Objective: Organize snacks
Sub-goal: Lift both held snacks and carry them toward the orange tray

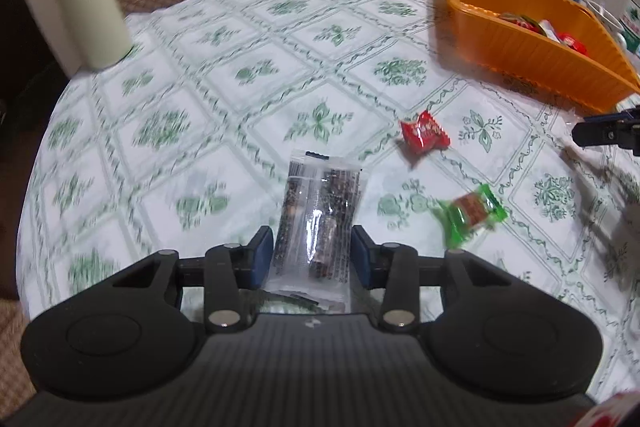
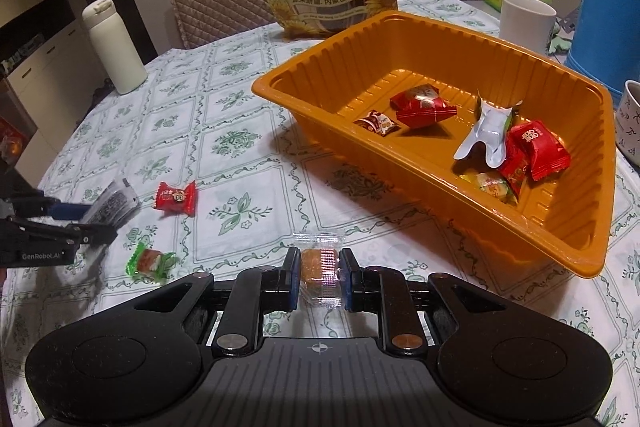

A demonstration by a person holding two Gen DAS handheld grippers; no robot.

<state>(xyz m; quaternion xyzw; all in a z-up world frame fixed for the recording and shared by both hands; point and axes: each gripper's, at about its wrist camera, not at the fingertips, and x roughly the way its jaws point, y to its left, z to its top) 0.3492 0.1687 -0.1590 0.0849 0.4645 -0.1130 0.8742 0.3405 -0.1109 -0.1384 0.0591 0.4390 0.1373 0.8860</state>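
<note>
Both tongs angle down: left tongs (image 1: 313, 253) clamped around a packet, right tongs (image 2: 320, 277) pinched tight.

Orange tray (image 2: 460, 223), green-floral white tablecloth (image 1: 224, 75), red candy (image 1: 425, 135), green candy (image 1: 472, 213), cream flask (image 1: 86, 3)

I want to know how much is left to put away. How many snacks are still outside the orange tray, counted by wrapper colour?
Red wrapper: 1, the red candy
Green wrapper: 1, the green candy
Clear wrapper: 2, the dark bar packet and the orange cake packet
Total: 4
</note>
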